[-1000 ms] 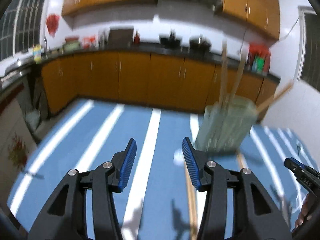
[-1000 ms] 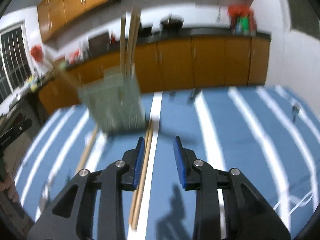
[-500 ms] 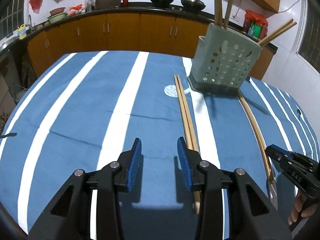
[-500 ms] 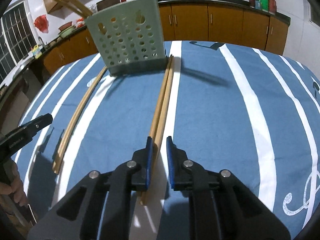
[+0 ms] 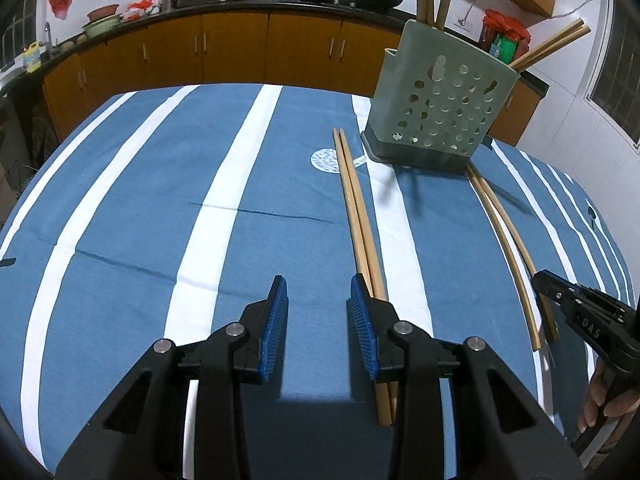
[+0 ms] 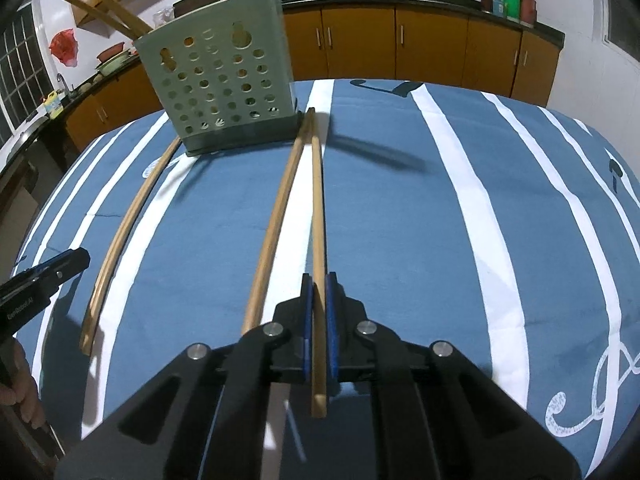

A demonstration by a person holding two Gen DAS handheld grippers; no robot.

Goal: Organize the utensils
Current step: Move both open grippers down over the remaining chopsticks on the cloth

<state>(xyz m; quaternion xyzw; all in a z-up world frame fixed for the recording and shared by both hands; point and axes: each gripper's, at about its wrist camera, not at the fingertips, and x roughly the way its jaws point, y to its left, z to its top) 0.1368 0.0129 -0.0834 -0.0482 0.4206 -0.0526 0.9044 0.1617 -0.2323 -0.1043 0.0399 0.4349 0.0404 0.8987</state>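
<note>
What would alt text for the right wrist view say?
The right gripper is shut on one chopstick above a blue striped tablecloth; its partner lies alongside, both pointing toward a green perforated utensil holder.

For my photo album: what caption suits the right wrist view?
Right gripper shut on one chopstick, its partner on the striped cloth, green holder ahead.

Left gripper [image 5: 319,312] gapes beside chopsticks [image 5: 357,216].

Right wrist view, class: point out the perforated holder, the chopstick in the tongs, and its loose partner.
Perforated holder [image 6: 218,80], right wrist view, front wall.
Gripped chopstick [image 6: 317,216], right wrist view, mid-shaft.
Loose chopstick [image 6: 276,224], right wrist view, mid-shaft.
</note>
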